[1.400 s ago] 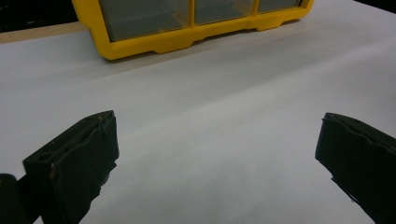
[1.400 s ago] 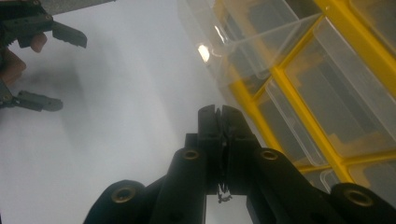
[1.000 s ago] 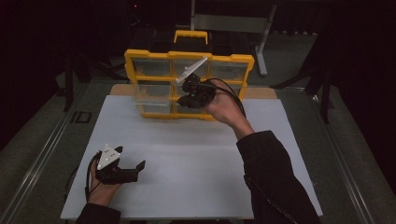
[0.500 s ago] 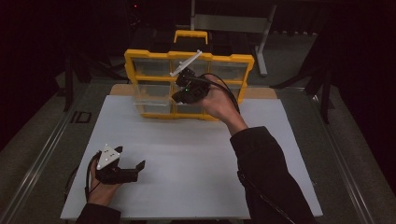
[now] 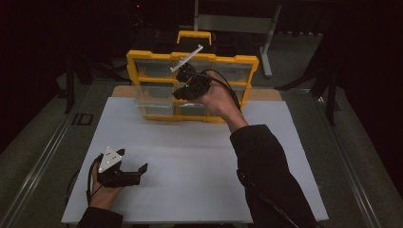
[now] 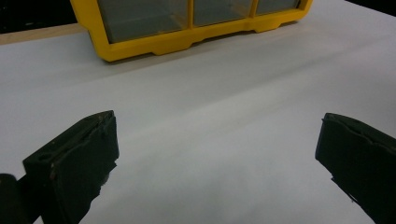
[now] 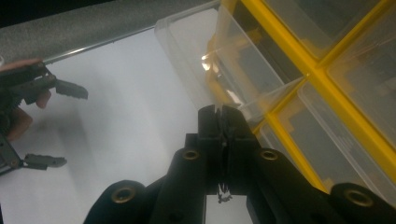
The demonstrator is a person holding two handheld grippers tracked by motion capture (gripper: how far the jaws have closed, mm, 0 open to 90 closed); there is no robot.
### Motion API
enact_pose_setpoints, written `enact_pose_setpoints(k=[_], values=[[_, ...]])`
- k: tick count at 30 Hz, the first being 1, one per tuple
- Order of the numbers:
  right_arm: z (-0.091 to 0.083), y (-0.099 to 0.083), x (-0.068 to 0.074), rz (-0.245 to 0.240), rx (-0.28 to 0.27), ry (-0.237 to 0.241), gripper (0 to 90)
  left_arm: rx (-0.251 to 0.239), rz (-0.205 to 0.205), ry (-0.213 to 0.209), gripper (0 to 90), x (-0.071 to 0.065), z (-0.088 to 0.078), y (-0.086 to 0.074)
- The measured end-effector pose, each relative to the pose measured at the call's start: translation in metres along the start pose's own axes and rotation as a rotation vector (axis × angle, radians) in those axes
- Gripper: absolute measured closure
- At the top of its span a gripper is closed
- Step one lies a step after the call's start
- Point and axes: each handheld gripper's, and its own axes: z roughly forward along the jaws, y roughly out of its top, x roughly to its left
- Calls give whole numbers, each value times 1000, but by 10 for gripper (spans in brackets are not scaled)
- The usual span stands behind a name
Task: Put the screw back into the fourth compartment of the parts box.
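Right gripper pinching the drawer, drawer hanging out of the cabinet

The right gripper [image 7: 223, 116] has its jaws clamped tight together right at the rim of the clear drawer [image 7: 219, 70], and whether any plastic is really caught between them I can't quite tell (the lip is thin and see-through). That drawer juts out of the yellow cabinet [image 5: 192, 57] at the far edge of the white table [image 5: 190, 190], left of middle. My worry: a grip this shallow could slide off the slick rim, or a pull at a slant could jam the drawer in its slot and tug the whole cabinet toward the near edge. Nothing braces it, since the left gripper [image 5: 135, 172] rests wide open and empty near the near left corner.
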Motion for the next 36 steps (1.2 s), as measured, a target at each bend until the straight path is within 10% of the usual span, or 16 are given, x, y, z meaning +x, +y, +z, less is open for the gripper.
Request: enact_pose_setpoints(k=[36], values=[[21, 25, -6, 31, 10, -16, 874, -32, -11, -17, 1, 3, -3, -1]])
